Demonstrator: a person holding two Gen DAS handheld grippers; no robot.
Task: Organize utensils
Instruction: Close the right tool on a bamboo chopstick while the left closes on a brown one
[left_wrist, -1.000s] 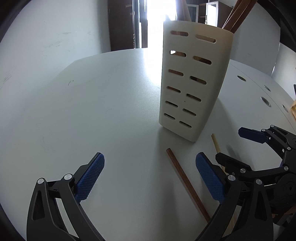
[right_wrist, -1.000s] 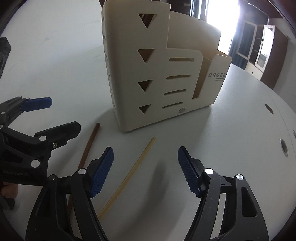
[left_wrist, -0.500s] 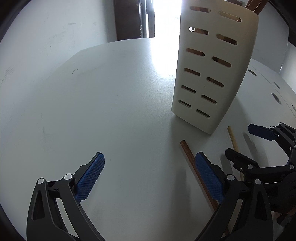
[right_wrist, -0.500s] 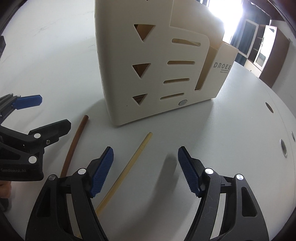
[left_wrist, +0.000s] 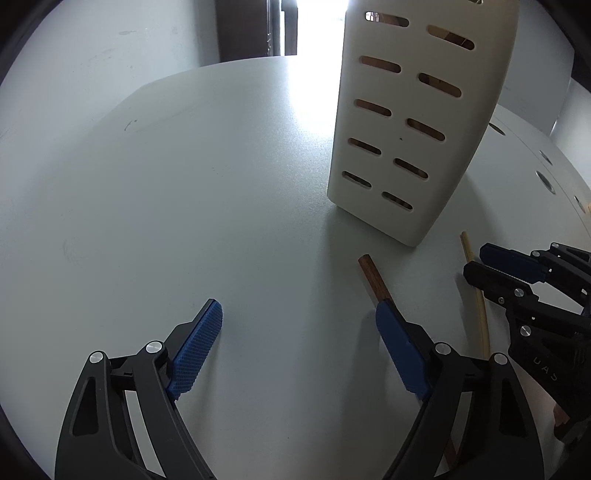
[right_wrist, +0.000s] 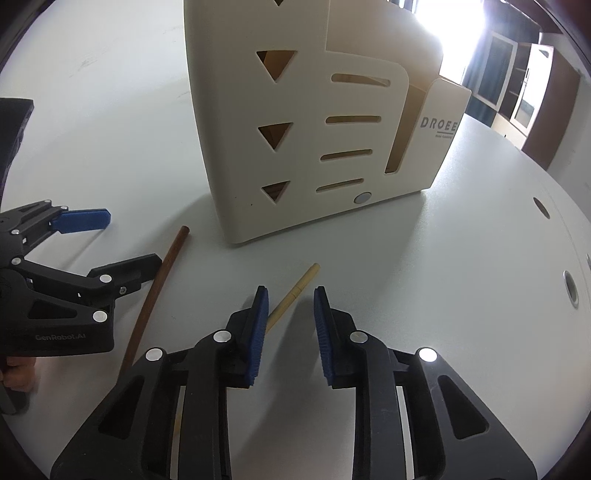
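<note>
Chopsticks lie between closing tools, beside cream holder.

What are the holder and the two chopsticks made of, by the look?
Holder: looks like matte cream plastic, with smooth moulded walls and clean cut-out slots. Dark chopstick: probably wood, brown with visible grain. Pale chopstick: bamboo or light wood, perhaps plastic; plain yellowish, hard to tell.

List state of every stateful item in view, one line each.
left gripper: jaws closing, nothing gripped.
right gripper: jaws closing around light chopstick, gap still visible.
brown chopstick: flat on table, under one left gripper finger.
light chopstick: flat on table.
utensil holder: upright, sticks inside.
</note>
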